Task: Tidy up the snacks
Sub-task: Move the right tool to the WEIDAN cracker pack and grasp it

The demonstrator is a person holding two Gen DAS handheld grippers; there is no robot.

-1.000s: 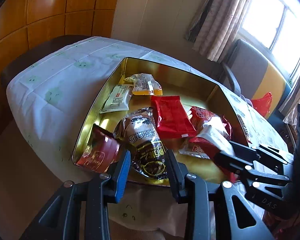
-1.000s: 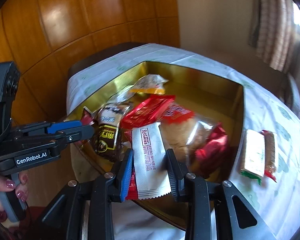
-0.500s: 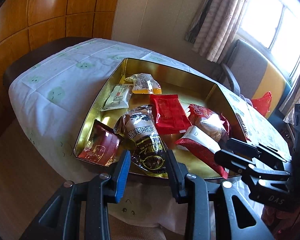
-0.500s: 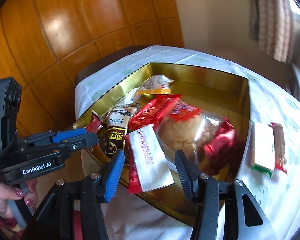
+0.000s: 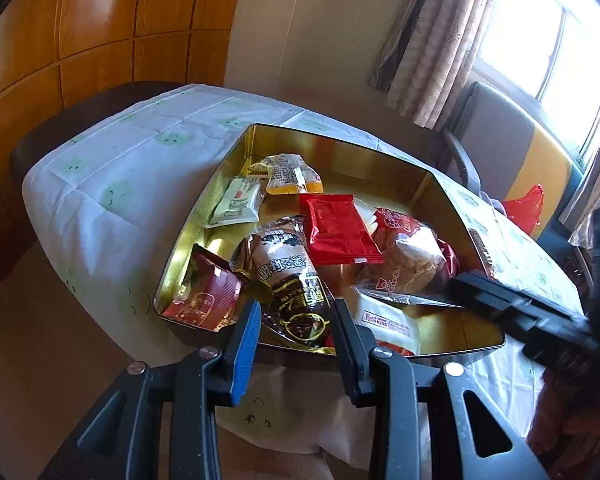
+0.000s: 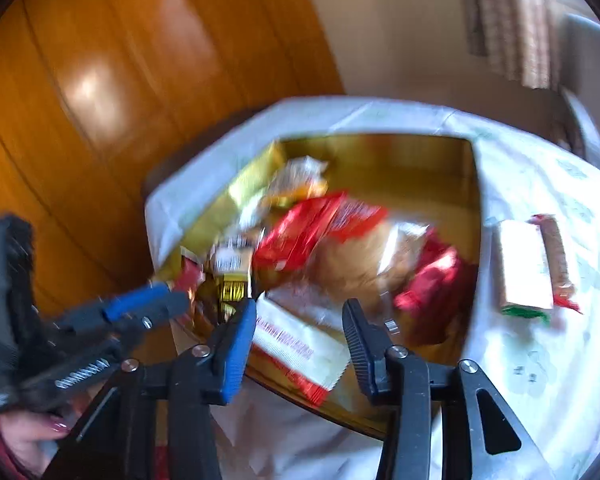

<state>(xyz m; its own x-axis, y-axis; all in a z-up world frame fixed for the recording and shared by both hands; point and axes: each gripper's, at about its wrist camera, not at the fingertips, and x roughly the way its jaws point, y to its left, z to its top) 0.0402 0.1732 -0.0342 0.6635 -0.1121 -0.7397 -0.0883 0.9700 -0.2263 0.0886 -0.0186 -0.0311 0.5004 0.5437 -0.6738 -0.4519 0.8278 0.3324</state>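
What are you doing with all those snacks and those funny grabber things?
A person holds a grabber in each hand over a gold metal tin full of wrapped snacks on a table. Both the left gripper and the right gripper are open and hold nothing. A white and red wafer packet lies in the tin near the right fingers. One pale wrapped snack bar sits outside on the white tablecloth.
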